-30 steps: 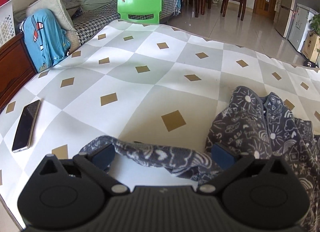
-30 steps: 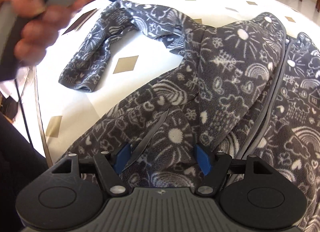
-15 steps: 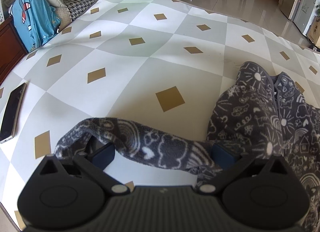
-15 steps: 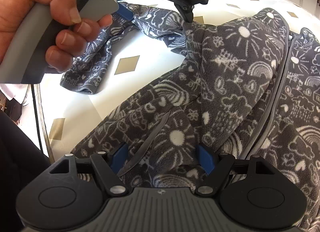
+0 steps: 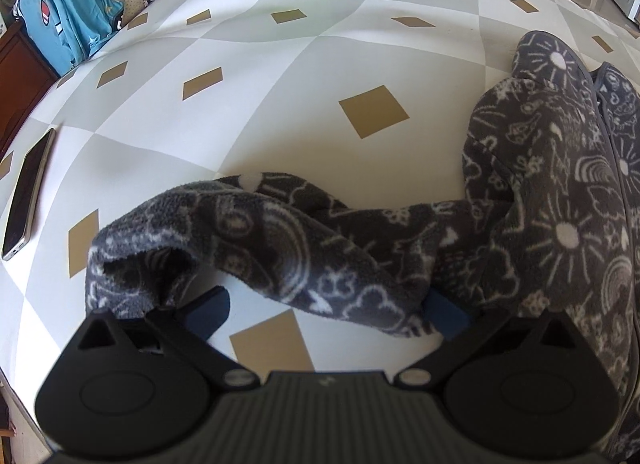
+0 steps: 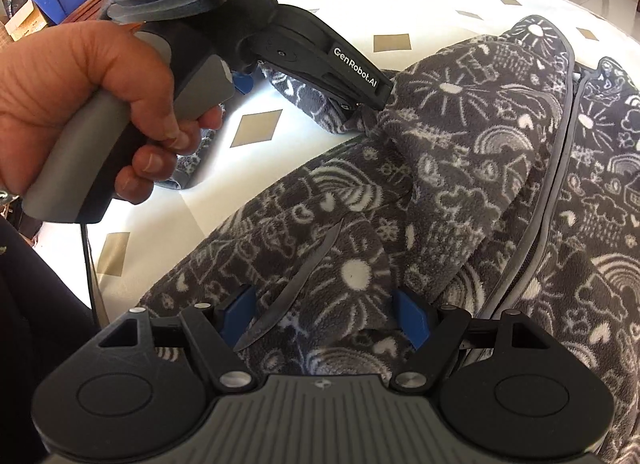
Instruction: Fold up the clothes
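My left gripper (image 5: 326, 310) open over sleeve (image 5: 256, 240), pads seemingly not pinching; right gripper (image 6: 326, 318) open, resting on fleece jacket (image 6: 460, 192); jacket sprawled on checked bed (image 5: 240, 64); folding barely begun, sleeve unfolded

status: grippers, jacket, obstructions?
Left gripper open, straddling the sleeve. Right gripper open over jacket body. Phone lies clear of the sleeve.
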The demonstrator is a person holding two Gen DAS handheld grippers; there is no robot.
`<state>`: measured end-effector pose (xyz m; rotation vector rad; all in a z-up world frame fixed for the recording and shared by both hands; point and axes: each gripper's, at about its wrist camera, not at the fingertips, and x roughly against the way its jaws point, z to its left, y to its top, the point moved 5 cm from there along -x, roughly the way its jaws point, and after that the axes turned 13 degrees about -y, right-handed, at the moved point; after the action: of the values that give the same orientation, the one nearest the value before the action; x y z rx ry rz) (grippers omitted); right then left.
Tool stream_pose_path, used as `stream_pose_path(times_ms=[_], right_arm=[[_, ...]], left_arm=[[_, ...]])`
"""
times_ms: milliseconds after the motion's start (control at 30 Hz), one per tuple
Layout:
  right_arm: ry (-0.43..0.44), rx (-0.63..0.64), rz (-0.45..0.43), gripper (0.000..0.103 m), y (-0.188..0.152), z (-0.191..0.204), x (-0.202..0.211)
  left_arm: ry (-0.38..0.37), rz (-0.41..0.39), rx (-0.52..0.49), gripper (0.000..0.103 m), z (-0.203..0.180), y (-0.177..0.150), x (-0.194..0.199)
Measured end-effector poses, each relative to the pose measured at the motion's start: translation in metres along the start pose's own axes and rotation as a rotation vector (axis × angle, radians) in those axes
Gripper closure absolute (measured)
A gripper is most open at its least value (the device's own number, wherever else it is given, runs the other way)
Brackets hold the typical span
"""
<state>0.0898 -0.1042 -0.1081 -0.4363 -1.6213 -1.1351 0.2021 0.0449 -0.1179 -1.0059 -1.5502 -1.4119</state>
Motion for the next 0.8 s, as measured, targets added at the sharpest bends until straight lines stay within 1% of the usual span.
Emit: stream_pose_path(times_ms=[133,333,400,533,633,800], right_arm=[[-0.003,0.009,-0.003,0.025,-0.001,0.001,0.0],[-0.004,0.01,-0.005,0.024,-0.001,0.002,0.0],[-0.005,0.012,-0.006,0.024,-0.002,0.003,0.0],[-0.003,0.012,-0.006,0.024,-0.002,0.004,0.0],[-0.003,0.012,-0.006,0.023,-0.002,0.006,0.0],[-0.003,0.016,-0.007,0.022,-0.002,0.008,0.0]], left_arm=[[0.035,-0.012,-0.059,0.0,-0.007,0.0,0.001],[0.122,-0.044,-0.192,0.0,-0.026,0.002,0.001],[0.127,-0.051,-0.216,0.0,-0.031,0.003,-0.001],[0.106,-0.058,-0.246,0.0,-0.039,0.002,-0.003],[0.108,-0.071,-0.284,0.0,-0.045,0.001,-0.005],[0.149,-0.105,-0.37,0.0,-0.057,-0.002,-0.005]])
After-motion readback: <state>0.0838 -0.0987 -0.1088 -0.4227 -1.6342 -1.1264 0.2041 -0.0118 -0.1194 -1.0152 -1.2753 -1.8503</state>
